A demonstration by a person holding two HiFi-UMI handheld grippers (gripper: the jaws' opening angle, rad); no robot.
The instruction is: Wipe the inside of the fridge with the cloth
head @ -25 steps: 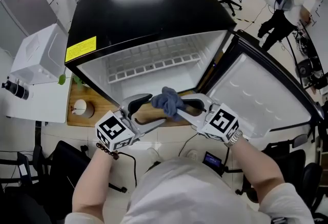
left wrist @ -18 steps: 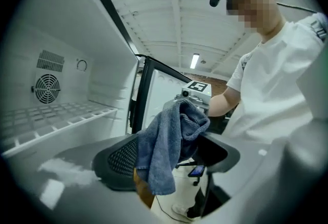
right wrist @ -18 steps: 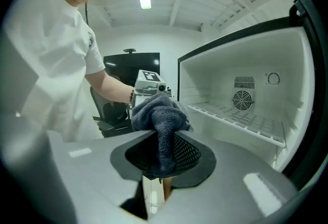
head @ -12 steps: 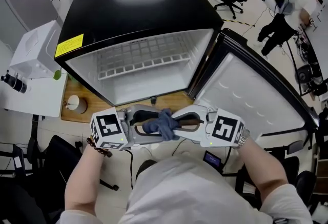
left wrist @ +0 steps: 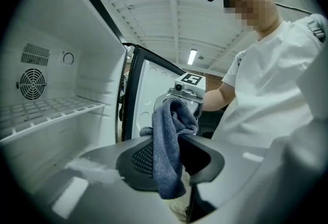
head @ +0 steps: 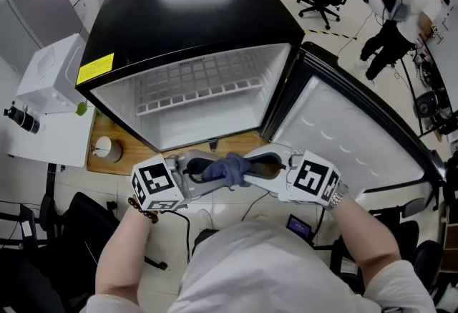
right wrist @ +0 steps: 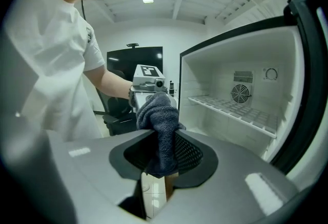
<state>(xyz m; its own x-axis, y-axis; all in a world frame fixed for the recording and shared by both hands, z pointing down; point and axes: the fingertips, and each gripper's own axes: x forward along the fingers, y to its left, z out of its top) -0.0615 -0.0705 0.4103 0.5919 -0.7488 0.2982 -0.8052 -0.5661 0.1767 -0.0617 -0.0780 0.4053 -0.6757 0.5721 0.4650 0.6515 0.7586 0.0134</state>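
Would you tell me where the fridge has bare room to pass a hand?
The wire shelf is bare from wall to wall, and the space under it, down to the fridge floor, is empty. It is crowded before the opening: the left gripper, jaws just closing, and the right gripper, jaws just easing open, both hold the cloth.

Nothing legible: only candidate is the yellow sticker (head: 95, 69) at the front-left corner of the black fridge (head: 186, 11) top, and its print is too small to read here.
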